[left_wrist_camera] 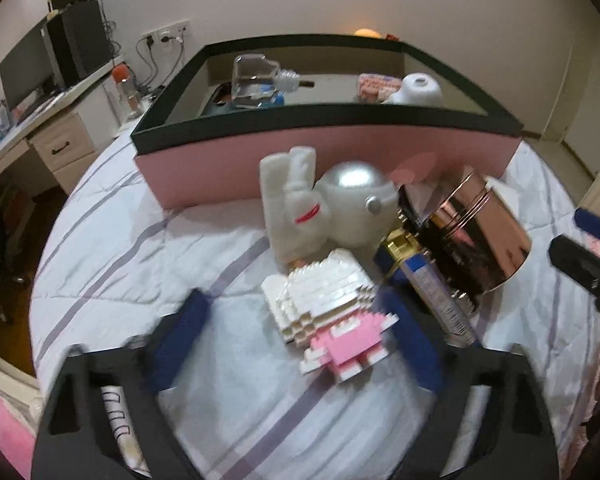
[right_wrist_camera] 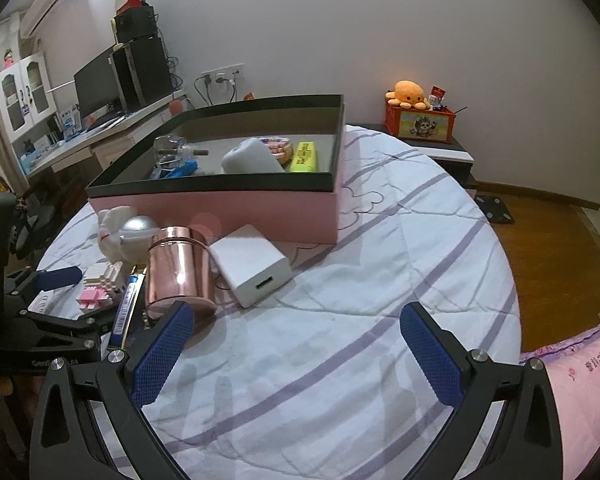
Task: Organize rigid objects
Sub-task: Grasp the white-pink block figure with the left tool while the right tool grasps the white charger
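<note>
Striped bedsheet [left_wrist_camera: 100, 248] carries the brick figure [left_wrist_camera: 332, 316] between the left gripper's [left_wrist_camera: 300, 332] parted, non-touching pads

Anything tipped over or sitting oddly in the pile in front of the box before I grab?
Yes. The rose-gold canister lies tilted, leaning over the blue-and-gold tube instead of standing flat on the bedspread. The block-built figure lies on its back between the left tongs. Nothing looks spilled or broken.
</note>
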Tool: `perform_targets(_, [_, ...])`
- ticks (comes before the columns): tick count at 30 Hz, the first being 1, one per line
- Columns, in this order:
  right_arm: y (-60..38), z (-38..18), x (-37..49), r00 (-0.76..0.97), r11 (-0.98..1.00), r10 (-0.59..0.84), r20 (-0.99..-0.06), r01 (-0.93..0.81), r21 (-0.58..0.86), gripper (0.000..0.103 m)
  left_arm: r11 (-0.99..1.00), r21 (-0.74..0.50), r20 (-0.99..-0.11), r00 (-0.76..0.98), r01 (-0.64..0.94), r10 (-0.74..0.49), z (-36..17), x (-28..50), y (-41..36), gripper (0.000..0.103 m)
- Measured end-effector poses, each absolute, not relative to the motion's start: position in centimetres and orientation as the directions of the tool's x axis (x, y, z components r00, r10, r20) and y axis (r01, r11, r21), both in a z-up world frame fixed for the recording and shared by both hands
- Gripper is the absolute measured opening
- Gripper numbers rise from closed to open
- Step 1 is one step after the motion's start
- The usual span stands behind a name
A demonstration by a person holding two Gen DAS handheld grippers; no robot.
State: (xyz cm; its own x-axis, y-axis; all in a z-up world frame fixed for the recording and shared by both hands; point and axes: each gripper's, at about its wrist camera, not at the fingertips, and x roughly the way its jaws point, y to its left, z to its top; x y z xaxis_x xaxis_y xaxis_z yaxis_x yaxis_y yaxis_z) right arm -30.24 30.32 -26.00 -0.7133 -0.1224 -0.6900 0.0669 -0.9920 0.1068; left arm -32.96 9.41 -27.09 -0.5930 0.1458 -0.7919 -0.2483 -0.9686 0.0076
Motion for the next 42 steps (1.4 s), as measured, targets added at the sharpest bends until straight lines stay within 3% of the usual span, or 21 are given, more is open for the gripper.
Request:
perform_targets(2, [30.5, -26.1, -30.3, -0.711, -0.992, -0.119, -0.694, 0.061, 0.108, 0.103, -0.968, -0.009, -0.784, -0.599, -0.250, 0.162, -26.8, -33.0, 9.3, 0.059])
perform_targets(18, [26.5, -25.5, -29.8, -0.719, -0.992, -0.120, -0.684, 0.120, 0.049, 0.103, -0.953, -0.014, -0.791, -0.579, -0.303, 0.196, -26.3, -28.9, 6.9, 0.059])
perform_targets(25, [24.9, -26.9, -30.9, -0.683, -0.991, -0.107, -0.723, 0.130, 0.024, 0.102, -0.949, -0.034, -0.788, -0.576, -0.314, 0.219, -26.5, -28.7, 5.9, 0.059])
perform_targets(26, [24.9, -27.1, -31.1, -0.678, -0.991, -0.119, -0.726, 0.132, 0.040, 0.101, -0.948, -0.036, -0.786, -0.577, -0.316, 0.222, -26.5, -28.7, 5.9, 0.059])
perform_targets(31, [24.6, -27.1, -31.3, -0.667, -0.987, -0.150, -0.730, 0.143, 0.072, 0.065, -0.944, -0.045, -0.782, -0.576, -0.328, 0.238, -26.7, -28.7, 5.9, 0.060])
perform_targets(32, [24.3, -27.0, -31.3, -0.666, -0.987, -0.144, -0.732, 0.145, 0.062, 0.064, -0.942, -0.047, -0.781, -0.576, -0.331, 0.241, -26.7, -28.8, 5.8, 0.060])
perform_targets(37, [23.4, -26.3, -31.4, -0.674, -0.988, -0.113, -0.730, 0.153, 0.012, 0.065, -0.938, -0.063, -0.777, -0.573, -0.340, 0.260, -26.7, -28.9, 5.6, 0.060])
perform_targets(40, [23.6, -26.2, -32.1, -0.669, -0.988, -0.091, -0.738, 0.151, -0.014, 0.078, -0.936, -0.057, -0.776, -0.574, -0.346, 0.260, -26.8, -28.9, 5.8, 0.061])
perform_targets(42, [24.3, -26.2, -32.3, -0.658, -0.989, -0.100, -0.747, 0.147, 0.003, 0.081, -0.935, -0.057, -0.777, -0.573, -0.349, 0.261, -26.8, -28.9, 5.8, 0.061])
